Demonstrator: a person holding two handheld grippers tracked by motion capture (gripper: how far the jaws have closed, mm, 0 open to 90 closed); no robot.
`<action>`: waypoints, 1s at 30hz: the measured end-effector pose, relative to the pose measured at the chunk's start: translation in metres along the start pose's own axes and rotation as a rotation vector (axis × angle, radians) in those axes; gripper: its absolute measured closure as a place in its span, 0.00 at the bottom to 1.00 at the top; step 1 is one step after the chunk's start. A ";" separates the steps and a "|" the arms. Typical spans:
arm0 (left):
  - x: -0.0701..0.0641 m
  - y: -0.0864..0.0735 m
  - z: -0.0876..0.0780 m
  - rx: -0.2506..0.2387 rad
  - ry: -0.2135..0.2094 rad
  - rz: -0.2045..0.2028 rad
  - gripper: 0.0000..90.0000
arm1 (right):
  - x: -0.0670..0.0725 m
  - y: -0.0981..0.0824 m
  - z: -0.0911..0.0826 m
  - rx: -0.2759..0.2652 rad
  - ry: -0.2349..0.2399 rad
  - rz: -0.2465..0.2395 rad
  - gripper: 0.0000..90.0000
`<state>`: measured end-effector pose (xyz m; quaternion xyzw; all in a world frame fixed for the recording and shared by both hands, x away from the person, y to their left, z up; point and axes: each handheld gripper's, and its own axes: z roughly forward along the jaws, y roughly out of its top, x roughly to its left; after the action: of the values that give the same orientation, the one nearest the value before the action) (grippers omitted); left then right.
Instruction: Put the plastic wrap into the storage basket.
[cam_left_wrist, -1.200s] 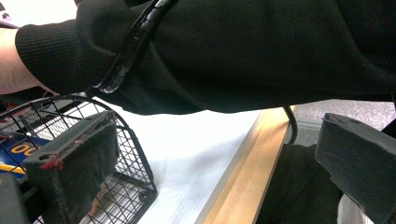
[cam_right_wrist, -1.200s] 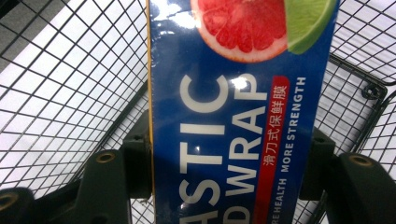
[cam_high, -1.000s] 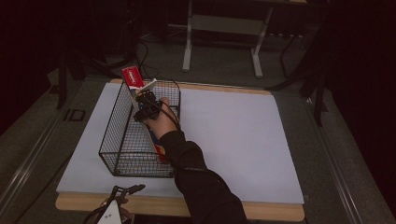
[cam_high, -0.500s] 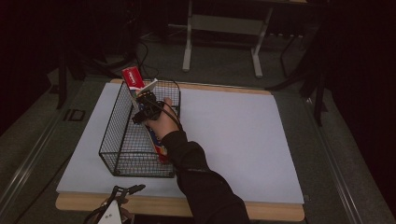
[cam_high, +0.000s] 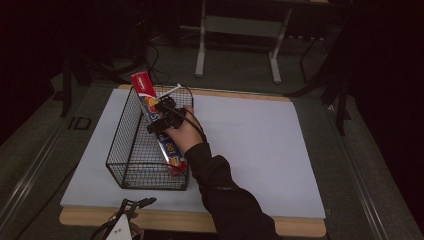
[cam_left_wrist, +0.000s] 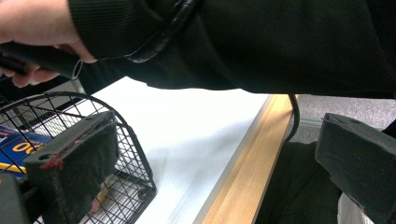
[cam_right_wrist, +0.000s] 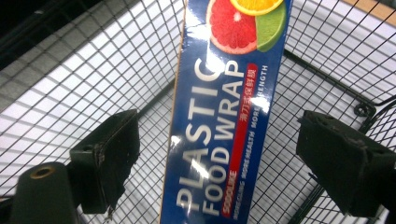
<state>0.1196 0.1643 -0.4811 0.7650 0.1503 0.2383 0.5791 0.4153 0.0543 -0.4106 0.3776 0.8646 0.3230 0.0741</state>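
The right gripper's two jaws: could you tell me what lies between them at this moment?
In the right gripper view, the plastic food wrap box runs between the open jaws of the right gripper, touching neither, with the wire basket behind it.

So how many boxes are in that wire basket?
1: a plastic food wrap box lies slanted in the wire basket, one end poking over the far rim. Nothing else seems hidden.

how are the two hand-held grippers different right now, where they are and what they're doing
The right hand-held gripper reaches over the wire basket, jaws open either side of the plastic wrap box, not gripping it. The left hand-held gripper sits low at the table's near edge, jaws open, nothing between them. Both are open and hold nothing.
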 end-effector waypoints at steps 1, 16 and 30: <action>0.000 0.000 0.000 0.000 -0.001 0.001 0.00 | 0.000 -0.002 -0.003 -0.014 0.003 -0.004 0.15; 0.000 0.000 0.001 0.002 -0.002 0.002 0.00 | -0.014 -0.034 -0.051 -0.098 0.038 -0.041 0.15; -0.001 0.000 0.002 0.005 -0.004 0.002 0.00 | -0.040 -0.082 -0.086 -0.148 0.024 -0.056 0.16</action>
<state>0.1204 0.1620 -0.4819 0.7671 0.1489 0.2368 0.5774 0.3619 -0.0588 -0.3981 0.3427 0.8494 0.3886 0.1004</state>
